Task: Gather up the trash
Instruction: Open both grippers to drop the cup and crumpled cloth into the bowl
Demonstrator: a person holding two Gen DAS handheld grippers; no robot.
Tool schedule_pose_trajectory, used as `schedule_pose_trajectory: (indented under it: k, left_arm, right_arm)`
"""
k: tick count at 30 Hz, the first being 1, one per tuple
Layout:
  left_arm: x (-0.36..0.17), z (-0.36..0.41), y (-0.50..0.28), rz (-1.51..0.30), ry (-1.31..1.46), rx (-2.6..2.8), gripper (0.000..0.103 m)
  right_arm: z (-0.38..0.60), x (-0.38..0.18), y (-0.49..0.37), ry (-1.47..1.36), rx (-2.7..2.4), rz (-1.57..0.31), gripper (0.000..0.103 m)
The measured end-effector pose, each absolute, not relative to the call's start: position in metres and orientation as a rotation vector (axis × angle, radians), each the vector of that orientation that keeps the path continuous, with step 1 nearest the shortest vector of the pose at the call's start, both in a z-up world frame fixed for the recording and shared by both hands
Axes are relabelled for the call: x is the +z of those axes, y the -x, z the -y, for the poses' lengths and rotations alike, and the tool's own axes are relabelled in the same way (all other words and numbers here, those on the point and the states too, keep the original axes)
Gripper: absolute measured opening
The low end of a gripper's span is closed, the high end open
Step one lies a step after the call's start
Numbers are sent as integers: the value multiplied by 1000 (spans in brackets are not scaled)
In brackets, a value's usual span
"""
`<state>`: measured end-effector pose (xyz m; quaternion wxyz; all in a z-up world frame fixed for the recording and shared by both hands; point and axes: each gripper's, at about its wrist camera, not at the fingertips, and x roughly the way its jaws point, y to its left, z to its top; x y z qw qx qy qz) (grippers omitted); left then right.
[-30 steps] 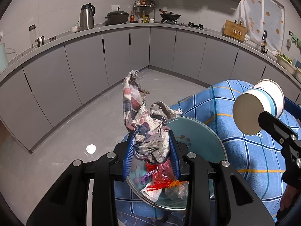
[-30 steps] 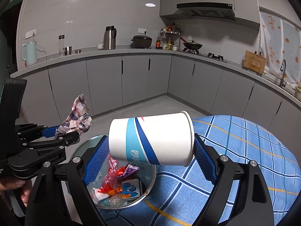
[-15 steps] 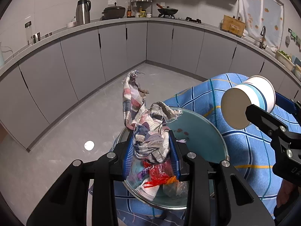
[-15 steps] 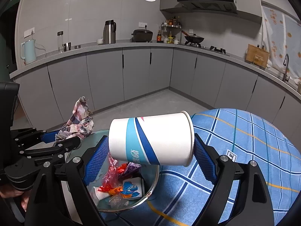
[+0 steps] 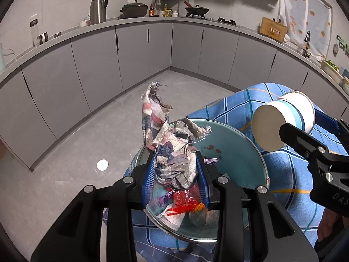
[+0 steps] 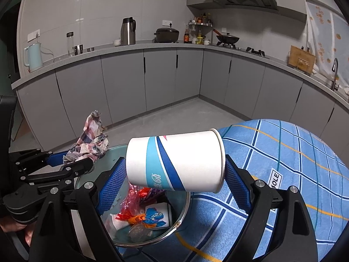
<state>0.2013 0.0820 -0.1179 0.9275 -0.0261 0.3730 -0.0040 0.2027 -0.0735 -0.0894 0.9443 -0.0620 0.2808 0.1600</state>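
Where the view starts nearest, left tongs (image 5: pixel 176 174), blue pads pinching a frayed plaid rag (image 5: pixel 172 163) bunched between them, loose end sticking upward. Directly beneath, a round bin (image 5: pixel 246 144) with a metal rim and teal inside, holding red plastic scraps (image 5: pixel 185 203), a white tissue (image 5: pixel 174 218) and a crumpled clear wrapper (image 5: pixel 202 218). Under the bin, a table covered by a blue checked cloth (image 5: pixel 288 174). To the right, seen from the left wrist, right tongs (image 6: pixel 175 180) gripping a white paper cup (image 6: pixel 176 161) with blue stripes, laid on its side, pads pressing its base and its rim, spread wide around it. From the right wrist, cup hanging above the near edge of the bin, mouth facing right, colourful wrappers (image 6: pixel 150 216) visible below it. Left of the cup, the rag again, raised over the bin's far-left rim. Fingers of a hand (image 6: pixel 13 229) just visible at the lower left edge. Farther off, grey floor (image 5: pixel 109 144), then grey cabinets (image 6: pixel 157 78) wrapping the room. On the worktop beyond, a steel thermos (image 6: pixel 128 31), a pale blue kettle (image 6: pixel 33 56), a black pot (image 6: pixel 166 35) and a wok (image 6: pixel 226 38) on the hob.
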Motion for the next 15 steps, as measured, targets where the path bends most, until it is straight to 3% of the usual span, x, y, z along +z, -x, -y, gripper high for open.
schedule_pose_trajectory:
  k: [8, 15]
  left_arm:
    - [-123, -81, -203, -774, 54, -9, 42]
    - [-124, -81, -202, -769, 49, 4, 64]
  right_arm:
    - [74, -91, -206, 110, 347, -578, 86]
    - [87, -88, -205, 71, 327, -564, 89]
